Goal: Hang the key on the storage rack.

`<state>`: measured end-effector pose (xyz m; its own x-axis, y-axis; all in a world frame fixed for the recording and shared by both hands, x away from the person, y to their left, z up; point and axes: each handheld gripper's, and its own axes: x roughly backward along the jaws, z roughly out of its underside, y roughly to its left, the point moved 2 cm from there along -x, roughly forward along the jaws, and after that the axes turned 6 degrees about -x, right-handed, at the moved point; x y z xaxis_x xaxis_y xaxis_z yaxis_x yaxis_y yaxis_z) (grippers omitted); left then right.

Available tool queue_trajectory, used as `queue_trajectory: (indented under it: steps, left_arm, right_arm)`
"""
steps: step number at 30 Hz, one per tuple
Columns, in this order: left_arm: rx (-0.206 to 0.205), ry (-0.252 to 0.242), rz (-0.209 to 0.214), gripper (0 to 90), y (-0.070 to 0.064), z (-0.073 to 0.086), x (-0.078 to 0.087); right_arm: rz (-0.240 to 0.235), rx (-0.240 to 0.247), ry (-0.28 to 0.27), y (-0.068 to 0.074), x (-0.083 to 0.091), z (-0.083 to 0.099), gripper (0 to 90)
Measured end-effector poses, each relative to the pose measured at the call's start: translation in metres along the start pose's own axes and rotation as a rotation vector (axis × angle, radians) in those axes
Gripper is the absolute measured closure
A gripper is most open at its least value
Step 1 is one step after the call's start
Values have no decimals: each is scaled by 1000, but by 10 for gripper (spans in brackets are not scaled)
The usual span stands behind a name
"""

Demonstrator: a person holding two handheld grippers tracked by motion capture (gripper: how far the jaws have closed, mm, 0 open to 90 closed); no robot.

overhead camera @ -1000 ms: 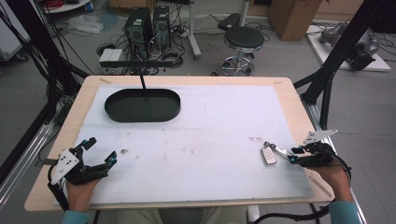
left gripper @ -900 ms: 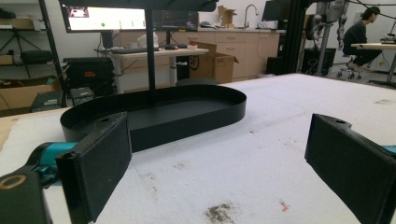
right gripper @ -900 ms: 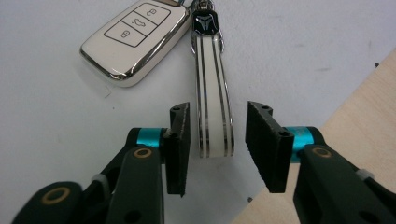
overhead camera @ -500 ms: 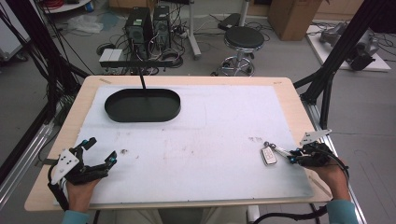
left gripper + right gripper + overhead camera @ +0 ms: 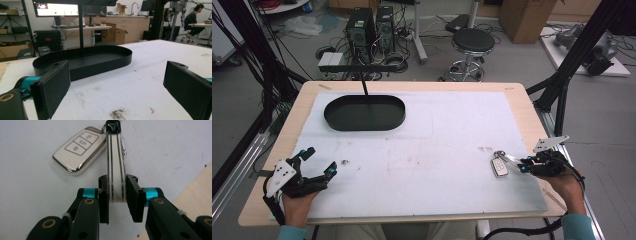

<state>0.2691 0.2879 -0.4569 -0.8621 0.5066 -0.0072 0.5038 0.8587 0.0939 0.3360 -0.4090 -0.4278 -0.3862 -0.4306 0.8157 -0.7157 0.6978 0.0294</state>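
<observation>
The car key fob (image 5: 80,149) lies on the white mat (image 5: 437,150) near the table's right edge, its striped strap (image 5: 115,177) clamped between the jaws of the right gripper (image 5: 117,195). The left gripper (image 5: 318,167) rests spread wide near the front left corner, facing the black oval tray (image 5: 85,61).

The high view looks forward and down over the whole desk (image 5: 422,150). The left gripper view sits low, facing the black tray (image 5: 85,62) that both share. The right gripper view hangs close above the key fob (image 5: 80,150).
</observation>
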Motion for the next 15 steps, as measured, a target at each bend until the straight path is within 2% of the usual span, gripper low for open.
queue_trajectory:
  steps: [6, 8, 12, 14, 15]
  left_arm:
    - [17, 14, 15, 77, 2, 0, -1]
    - [31, 50, 19, 78, 4, -2, -3]
    - [34, 49, 39, 80, 6, -8, -6]
    - [49, 28, 79, 83, 8, -16, -9]
    - [49, 28, 79, 83, 8, -16, -9]
  right_arm:
    - [-9, 18, -42, 5, 2, -7, 745]
    - [-27, 23, -77, 9, 4, -12, 746]
    - [-38, 42, -120, 13, 7, -18, 746]
    - [-60, 51, -169, 17, 9, -26, 746]
    - [-60, 51, -169, 17, 9, -26, 746]
